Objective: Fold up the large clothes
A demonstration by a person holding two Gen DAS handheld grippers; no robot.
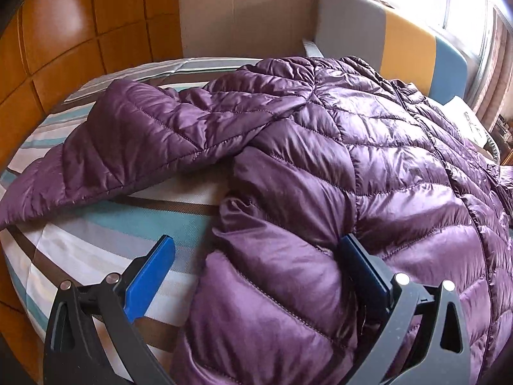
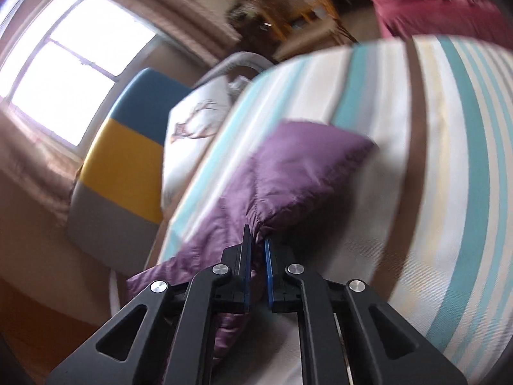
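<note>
A purple quilted down jacket (image 1: 336, 166) lies spread on a striped bed (image 1: 105, 224). One sleeve (image 1: 134, 141) stretches left across the bed. My left gripper (image 1: 256, 256) is open, its blue fingers straddling the jacket's near hem, with the right finger (image 1: 362, 266) pressed into the fabric. In the right wrist view, my right gripper (image 2: 258, 250) is shut on a pinched part of the purple jacket (image 2: 298, 160), which looks like a sleeve end lying on the striped sheet (image 2: 433, 160). That view is blurred.
A grey, yellow and blue padded headboard (image 1: 400, 41) (image 2: 125, 154) stands beyond the bed. A white pillow (image 2: 198, 122) lies by it. Wooden panelled wall (image 1: 64, 32) is on the left, a bright window (image 2: 70, 57) behind. Something pink (image 2: 426, 3) lies past the bed's far edge.
</note>
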